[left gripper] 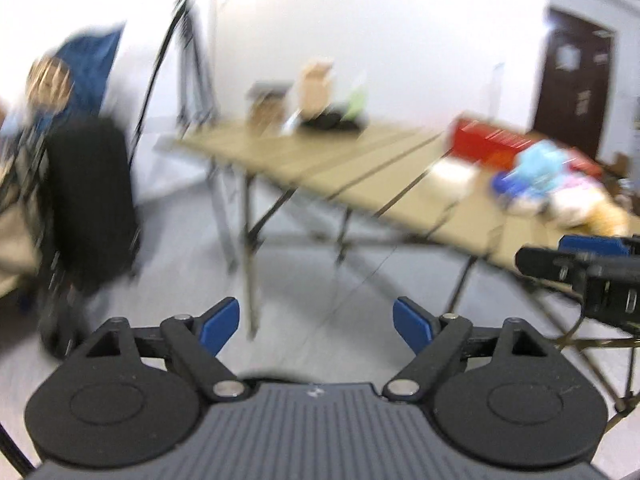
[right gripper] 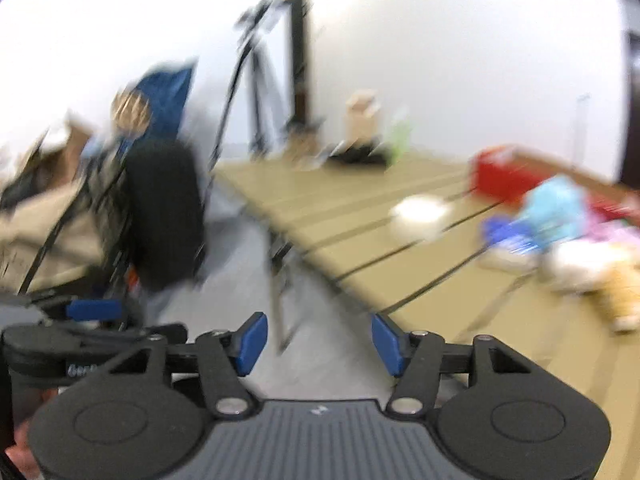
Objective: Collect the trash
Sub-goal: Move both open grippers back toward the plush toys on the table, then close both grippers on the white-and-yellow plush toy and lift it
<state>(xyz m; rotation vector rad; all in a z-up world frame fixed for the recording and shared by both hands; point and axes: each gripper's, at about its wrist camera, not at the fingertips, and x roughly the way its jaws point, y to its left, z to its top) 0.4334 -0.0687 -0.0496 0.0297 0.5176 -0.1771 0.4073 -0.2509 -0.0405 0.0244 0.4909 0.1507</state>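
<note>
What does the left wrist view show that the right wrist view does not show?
Only the left wrist view shows the dark door at the far right. Only the right wrist view shows the orange striped soft thing clearly and a fingertip low on the left. Both show the tan table, the red box, the white bowl, and both grippers with open, empty jaws: left gripper, right gripper.

Bare floor (left gripper: 320,280) lies open ahead; the bench (left gripper: 340,160) blocks the right, a black bag (left gripper: 92,200) the left.
</note>
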